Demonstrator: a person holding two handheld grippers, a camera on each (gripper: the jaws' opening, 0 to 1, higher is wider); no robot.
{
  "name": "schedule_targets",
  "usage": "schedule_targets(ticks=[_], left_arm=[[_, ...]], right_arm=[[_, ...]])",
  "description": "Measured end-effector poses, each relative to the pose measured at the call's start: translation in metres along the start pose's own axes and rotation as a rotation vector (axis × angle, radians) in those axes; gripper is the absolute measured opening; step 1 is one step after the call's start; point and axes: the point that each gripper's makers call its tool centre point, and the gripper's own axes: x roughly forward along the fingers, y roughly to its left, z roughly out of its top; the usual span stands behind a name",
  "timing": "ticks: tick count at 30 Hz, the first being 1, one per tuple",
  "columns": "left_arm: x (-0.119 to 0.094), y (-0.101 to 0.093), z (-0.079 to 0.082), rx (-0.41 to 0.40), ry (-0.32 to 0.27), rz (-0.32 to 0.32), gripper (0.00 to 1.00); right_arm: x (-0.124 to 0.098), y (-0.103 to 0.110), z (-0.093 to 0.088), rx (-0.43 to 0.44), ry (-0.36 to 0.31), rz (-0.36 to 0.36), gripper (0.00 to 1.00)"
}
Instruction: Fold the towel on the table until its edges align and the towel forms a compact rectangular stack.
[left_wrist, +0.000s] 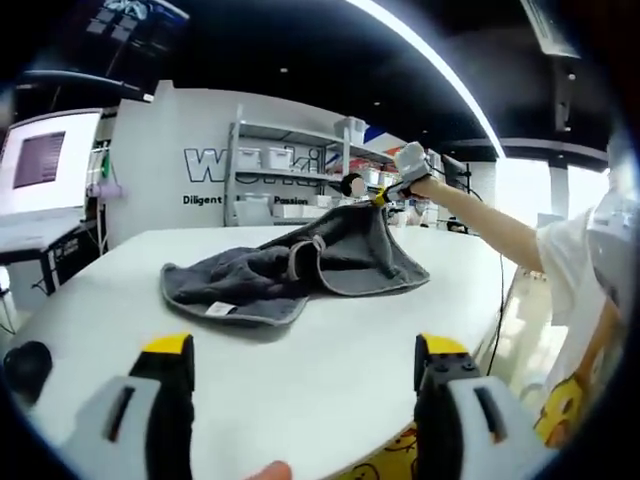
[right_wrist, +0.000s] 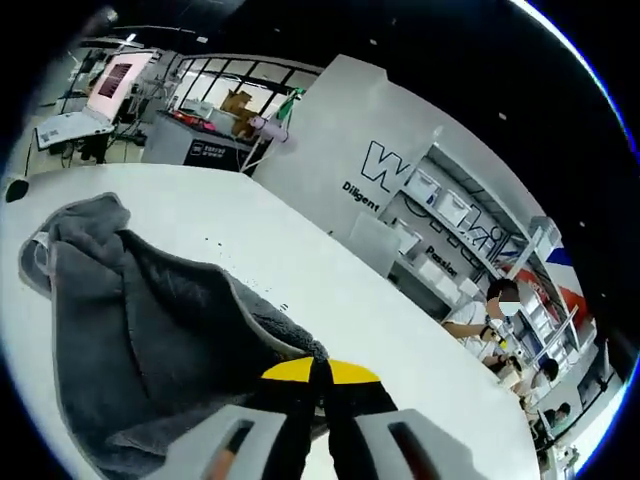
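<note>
A grey towel (left_wrist: 285, 268) lies crumpled on the white table (left_wrist: 330, 370), with one corner lifted off the surface at the far right. My right gripper (left_wrist: 383, 196) holds that raised corner, a person's arm reaching in behind it. In the right gripper view the yellow-tipped jaws of my right gripper (right_wrist: 320, 373) are pressed together on the towel's (right_wrist: 140, 330) hemmed edge, and the cloth hangs down to the left over the table (right_wrist: 330, 290). My left gripper (left_wrist: 305, 350) stands open above the near part of the table, well short of the towel, with nothing between its jaws.
A small black round object (left_wrist: 25, 368) sits at the table's left edge, also seen far off as a dark knob (right_wrist: 15, 188). The table's right edge (left_wrist: 500, 300) drops off beside the person. Shelving (left_wrist: 290, 170) and seated people (right_wrist: 480, 320) are beyond the table.
</note>
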Motion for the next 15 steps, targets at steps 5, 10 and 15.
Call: schedule_targets(ticks=[5,10,15], left_arm=[[0.0,0.003,0.0,-0.003,0.003,0.008,0.95],[0.001,0.004,0.0,-0.012,0.001,0.016,0.95],[0.001,0.006,0.001,-0.022,-0.002,0.025,0.95]], right_arm=[[0.02,0.003,-0.018,0.025,0.037,0.007,0.03],[0.039,0.008,-0.037,0.029,0.087,0.016,0.03],[0.056,0.011,-0.055,0.037,0.134,0.028,0.03]])
